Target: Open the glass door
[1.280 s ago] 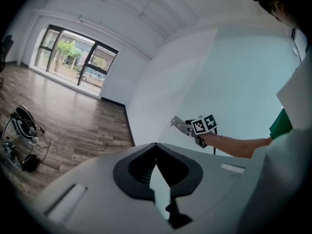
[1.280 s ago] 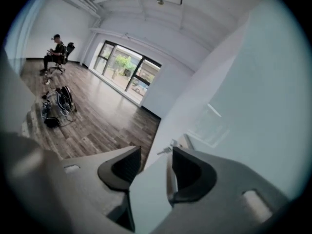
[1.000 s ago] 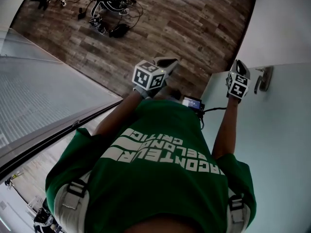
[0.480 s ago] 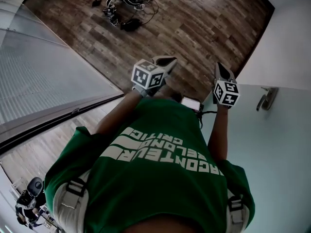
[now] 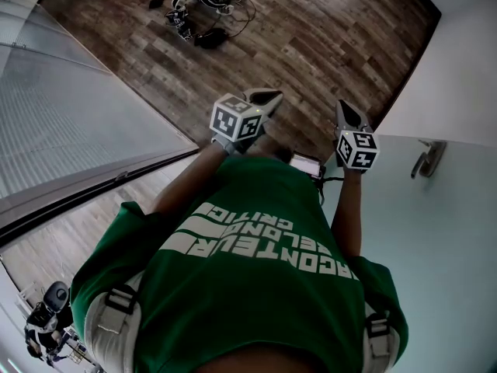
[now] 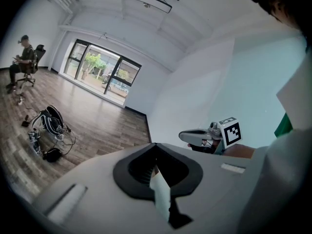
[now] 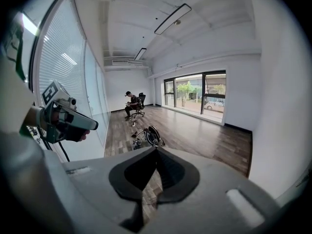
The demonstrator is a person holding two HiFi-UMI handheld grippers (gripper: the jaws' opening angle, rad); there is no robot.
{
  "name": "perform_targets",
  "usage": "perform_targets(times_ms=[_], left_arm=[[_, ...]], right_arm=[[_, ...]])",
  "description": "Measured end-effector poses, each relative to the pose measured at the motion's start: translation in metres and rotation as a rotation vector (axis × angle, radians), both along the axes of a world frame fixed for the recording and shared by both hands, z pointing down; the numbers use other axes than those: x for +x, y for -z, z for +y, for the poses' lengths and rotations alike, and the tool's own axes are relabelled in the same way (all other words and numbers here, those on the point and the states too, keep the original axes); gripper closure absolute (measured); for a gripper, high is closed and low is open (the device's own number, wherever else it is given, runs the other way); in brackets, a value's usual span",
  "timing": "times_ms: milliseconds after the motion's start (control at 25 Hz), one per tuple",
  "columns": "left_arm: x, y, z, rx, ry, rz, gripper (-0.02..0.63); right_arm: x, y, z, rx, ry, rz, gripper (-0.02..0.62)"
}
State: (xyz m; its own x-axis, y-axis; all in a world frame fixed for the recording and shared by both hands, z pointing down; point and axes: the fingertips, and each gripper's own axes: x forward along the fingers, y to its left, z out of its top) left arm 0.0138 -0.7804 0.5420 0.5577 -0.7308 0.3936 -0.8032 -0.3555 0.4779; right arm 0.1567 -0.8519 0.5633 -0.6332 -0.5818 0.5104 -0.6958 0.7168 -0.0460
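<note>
A second ago the right gripper [image 5: 349, 116] stood just beside the handle [image 5: 429, 160] of the glass door [image 5: 443, 247]. Now it has drawn off, and the handle lies to the right of its jaws and a little back from their tips, well apart, with nothing touching it. In the right gripper view those jaws are closed tip to tip and hold nothing, pointing into the room across the wooden floor [image 5: 326, 45] toward a heap of cables and gear [image 5: 198, 6]. The left gripper [image 5: 264, 98] has hardly shifted; it is held out to the left of the right jaws, its own jaws also closed and empty. The pale door pane stands wholly to the right of both pairs of jaws, and the room lies unobstructed ahead of them. Letting go of the handle suggests the work on it is finished and the door probably already stands open, though how wide cannot be told from here; what remains is likely only to lower the grippers or step through
</note>
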Motion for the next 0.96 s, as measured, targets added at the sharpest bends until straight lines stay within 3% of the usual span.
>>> perform_targets(times_ms=[960], left_arm=[[0.0024, 0.0007, 0.0002, -0.004, -0.008, 0.001, 0.591]], right_arm=[[0.0010, -0.0009, 0.0022, -0.009, 0.015, 0.006, 0.603]])
